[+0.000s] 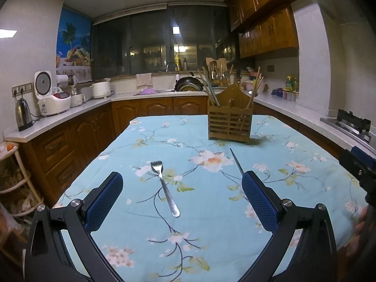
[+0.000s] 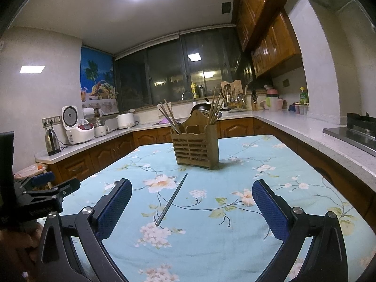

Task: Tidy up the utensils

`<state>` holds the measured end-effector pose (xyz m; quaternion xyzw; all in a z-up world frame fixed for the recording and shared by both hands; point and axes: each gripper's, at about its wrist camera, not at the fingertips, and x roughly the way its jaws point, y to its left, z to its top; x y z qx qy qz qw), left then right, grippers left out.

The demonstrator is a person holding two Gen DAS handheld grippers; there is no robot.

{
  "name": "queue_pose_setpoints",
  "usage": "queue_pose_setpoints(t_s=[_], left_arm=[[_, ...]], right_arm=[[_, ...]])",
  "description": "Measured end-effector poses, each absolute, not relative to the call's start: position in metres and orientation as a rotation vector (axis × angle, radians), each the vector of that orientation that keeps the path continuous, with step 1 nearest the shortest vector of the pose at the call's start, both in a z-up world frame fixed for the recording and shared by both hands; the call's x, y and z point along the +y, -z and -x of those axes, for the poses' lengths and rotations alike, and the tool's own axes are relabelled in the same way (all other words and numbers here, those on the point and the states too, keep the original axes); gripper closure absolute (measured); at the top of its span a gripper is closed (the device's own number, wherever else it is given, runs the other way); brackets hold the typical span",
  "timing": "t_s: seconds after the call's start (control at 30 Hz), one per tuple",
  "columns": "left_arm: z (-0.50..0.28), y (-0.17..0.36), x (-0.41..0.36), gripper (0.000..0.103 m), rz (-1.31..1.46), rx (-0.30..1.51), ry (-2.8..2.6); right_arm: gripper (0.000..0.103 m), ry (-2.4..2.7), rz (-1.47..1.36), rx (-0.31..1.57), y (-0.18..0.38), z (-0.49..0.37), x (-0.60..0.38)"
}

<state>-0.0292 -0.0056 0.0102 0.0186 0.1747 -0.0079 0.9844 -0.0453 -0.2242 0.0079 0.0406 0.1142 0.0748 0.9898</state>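
A metal fork [image 1: 165, 188] lies on the floral tablecloth [image 1: 188, 235], tines away from me, between the open fingers of my left gripper [image 1: 182, 183]. A single metal chopstick [image 2: 172, 198] lies between the open fingers of my right gripper [image 2: 191, 191]; it also shows in the left wrist view [image 1: 236, 161], partly hidden behind the right finger. A wooden utensil holder [image 1: 229, 123] with chopsticks stands at the far side of the table and also shows in the right wrist view [image 2: 195, 146]. Both grippers are empty and hover above the table.
Kitchen counters [image 1: 70, 115] with a kettle [image 1: 23, 112] and rice cookers ring the table on the left, back and right. A stove [image 2: 352, 129] sits at right. The other gripper shows at each view's edge [image 2: 40, 192].
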Motion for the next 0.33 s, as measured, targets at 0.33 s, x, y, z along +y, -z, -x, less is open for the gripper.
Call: queue_pose_setpoints(t_s=[0.33], left_arm=[[0.022, -0.01, -0.017, 0.0, -0.071, 0.353, 0.041]], right_arm=[[0.0, -0.148, -0.097, 0.251, -0.008, 0.034, -0.221]])
